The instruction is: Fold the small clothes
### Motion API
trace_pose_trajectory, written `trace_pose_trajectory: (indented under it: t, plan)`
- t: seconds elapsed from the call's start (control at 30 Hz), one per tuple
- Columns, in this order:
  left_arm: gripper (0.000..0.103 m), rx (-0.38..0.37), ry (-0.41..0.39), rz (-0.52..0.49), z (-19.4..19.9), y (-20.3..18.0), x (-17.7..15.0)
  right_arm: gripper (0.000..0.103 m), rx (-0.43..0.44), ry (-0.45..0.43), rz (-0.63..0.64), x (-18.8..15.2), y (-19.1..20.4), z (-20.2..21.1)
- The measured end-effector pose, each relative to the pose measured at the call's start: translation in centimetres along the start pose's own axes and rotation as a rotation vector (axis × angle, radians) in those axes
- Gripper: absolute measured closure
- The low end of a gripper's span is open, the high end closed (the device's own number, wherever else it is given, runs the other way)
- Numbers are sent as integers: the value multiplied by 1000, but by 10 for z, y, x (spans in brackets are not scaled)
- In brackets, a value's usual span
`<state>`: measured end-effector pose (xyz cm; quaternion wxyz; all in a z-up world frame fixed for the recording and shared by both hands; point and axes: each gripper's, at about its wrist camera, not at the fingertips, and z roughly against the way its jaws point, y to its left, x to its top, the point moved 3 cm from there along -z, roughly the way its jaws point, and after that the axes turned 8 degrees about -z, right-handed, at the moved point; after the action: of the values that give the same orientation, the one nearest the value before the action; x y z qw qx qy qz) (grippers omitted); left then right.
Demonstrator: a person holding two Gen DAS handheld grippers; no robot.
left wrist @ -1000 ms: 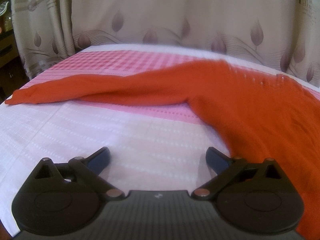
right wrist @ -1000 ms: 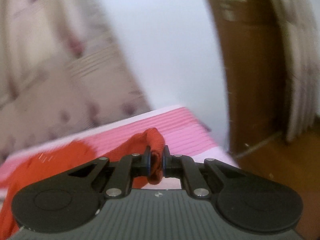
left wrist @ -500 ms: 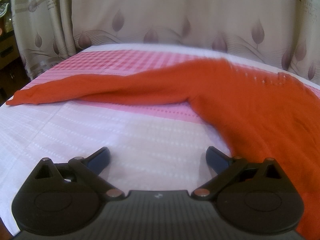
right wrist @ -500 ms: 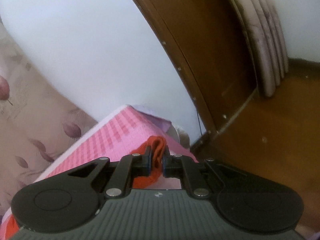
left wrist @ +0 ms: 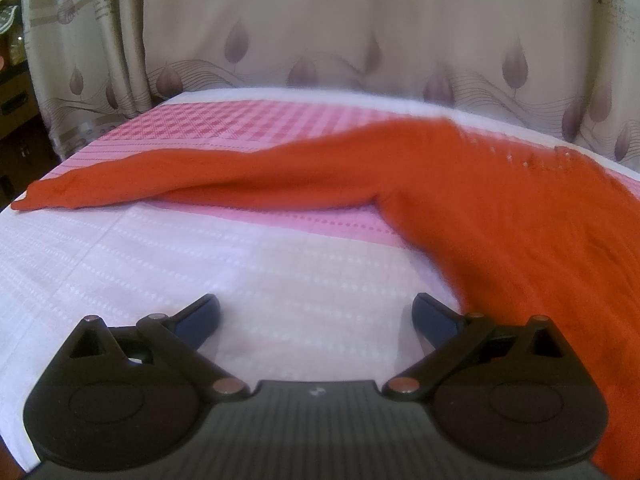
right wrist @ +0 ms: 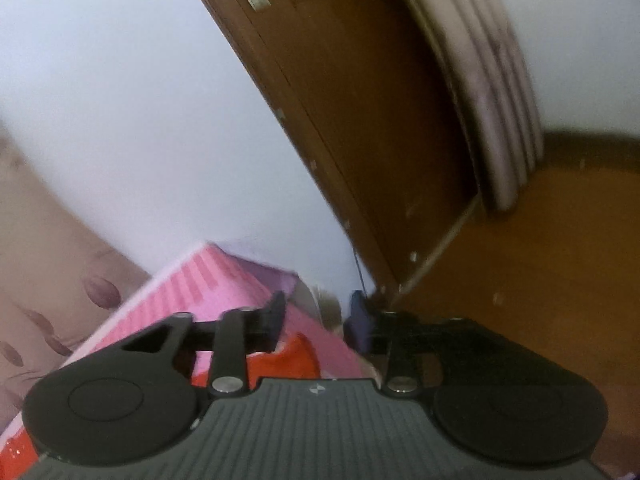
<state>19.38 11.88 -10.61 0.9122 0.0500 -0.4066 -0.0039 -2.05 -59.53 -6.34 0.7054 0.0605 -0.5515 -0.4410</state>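
An orange long-sleeved garment [left wrist: 500,216] lies spread on the pink and white bed cover [left wrist: 200,264], one sleeve [left wrist: 160,184] stretched out to the left. My left gripper [left wrist: 316,316] hovers low over the white part of the cover, open, its right finger close to the garment's edge, nothing between the fingers. In the right wrist view my right gripper [right wrist: 316,316] is opening near the bed's corner; the orange sleeve end [right wrist: 296,354] lies on the pink cover below the fingers, free of the pads.
A beige leaf-patterned curtain [left wrist: 360,28] hangs behind the bed. Past the bed corner [right wrist: 240,276] stand a white wall [right wrist: 132,120], a brown wooden door [right wrist: 380,120] and a brown floor [right wrist: 540,260]. Dark furniture [left wrist: 12,112] stands at the far left.
My right gripper let go of the orange sleeve end, which it held shut before, and sank toward the bed corner while rolling. The left gripper stayed still.
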Motion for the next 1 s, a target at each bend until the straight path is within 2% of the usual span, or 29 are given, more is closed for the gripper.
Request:
trace_pose_trajectory:
  t: [0.07, 0.1, 0.13, 0.17, 0.2, 0.23, 0.3, 0.37, 0.43, 0.53, 0.67, 0.7, 0.73, 0.77, 0.8, 0.83, 0.93, 1.0]
  plan:
    - [0, -71, -35, -9, 7, -1, 0, 61, 182, 62, 38, -21, 28, 36]
    - [0, -102, -57, -10, 15, -2, -2, 56, 279, 131, 68, -37, 44, 53]
    - [0, -122, -72, -15, 24, -3, -4, 45, 380, 224, 97, -58, 60, 71]
    - [0, -156, -86, -20, 35, -3, -7, 39, 476, 320, 119, -83, 74, 91]
    - [0, -196, -100, -18, 48, -2, -10, 28, 547, 386, 133, -105, 85, 110]
    - [0, -229, -112, -15, 62, -1, -15, 24, 609, 446, 146, -129, 94, 130]
    - [0, -282, -105, -20, 86, 3, -26, 23, 653, 564, 159, -179, 107, 160]
    - [0, -351, -68, -26, 105, 6, -42, 23, 665, 643, 140, -217, 110, 177]
    - [0, -383, -37, -35, 120, 9, -61, 23, 654, 723, 128, -253, 114, 187]
    - [0, -424, -1, -40, 134, 8, -84, 22, 624, 761, 71, -286, 114, 189]
    - [0, -443, 34, -35, 136, 1, -103, 23, 641, 796, -56, -307, 119, 173]
    - [0, -448, 40, -26, 134, -1, -106, 29, 654, 798, -61, -310, 123, 173]
    - [0, -452, 45, -20, 132, -3, -108, 49, 656, 794, -46, -310, 130, 175]
    - [0, -455, 50, -17, 131, -6, -109, 60, 649, 792, -25, -312, 136, 176]
    - [0, -457, 54, -8, 128, -7, -110, 75, 644, 789, -12, -313, 140, 176]
    - [0, -459, 54, 7, 126, -8, -110, 85, 648, 786, -8, -311, 141, 179]
    - [0, -468, 59, 59, 118, -10, -115, 88, 663, 700, -1, -291, 142, 193]
    - [1, -521, 92, 107, 112, -10, -119, 89, 678, 647, -19, -273, 143, 203]
